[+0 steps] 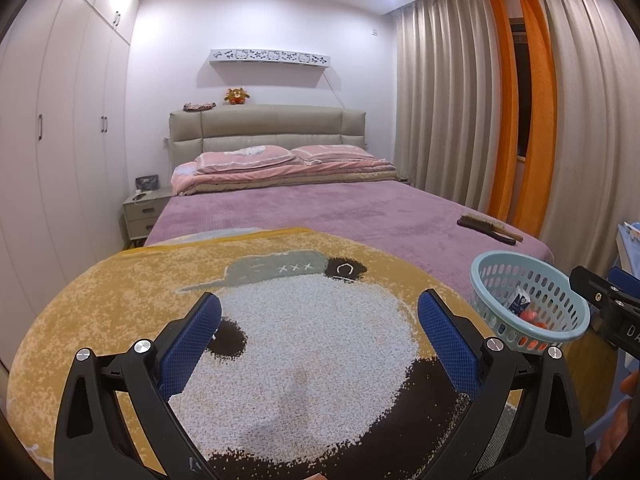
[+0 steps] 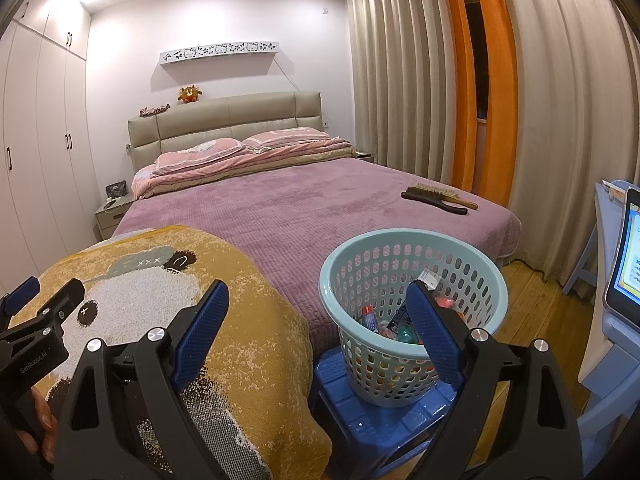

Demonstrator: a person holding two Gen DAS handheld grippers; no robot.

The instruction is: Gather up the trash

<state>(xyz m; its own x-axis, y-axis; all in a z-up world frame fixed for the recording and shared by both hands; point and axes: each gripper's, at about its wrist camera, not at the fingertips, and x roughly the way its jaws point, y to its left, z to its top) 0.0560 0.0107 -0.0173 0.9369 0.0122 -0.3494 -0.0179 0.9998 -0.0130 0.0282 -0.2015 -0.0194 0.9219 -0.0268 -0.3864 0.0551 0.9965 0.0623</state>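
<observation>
A light blue perforated basket stands on a blue plastic stool at the foot of the bed and holds several pieces of trash. It also shows in the left wrist view, with a small carton and red bits inside. My left gripper is open and empty above the yellow panda blanket. My right gripper is open and empty, its right finger over the basket's near rim and its left finger over the blanket.
A purple bedspread covers the bed, with two brushes near its right edge. Curtains hang on the right. A wardrobe lines the left wall. A screen and a blue chair stand at far right.
</observation>
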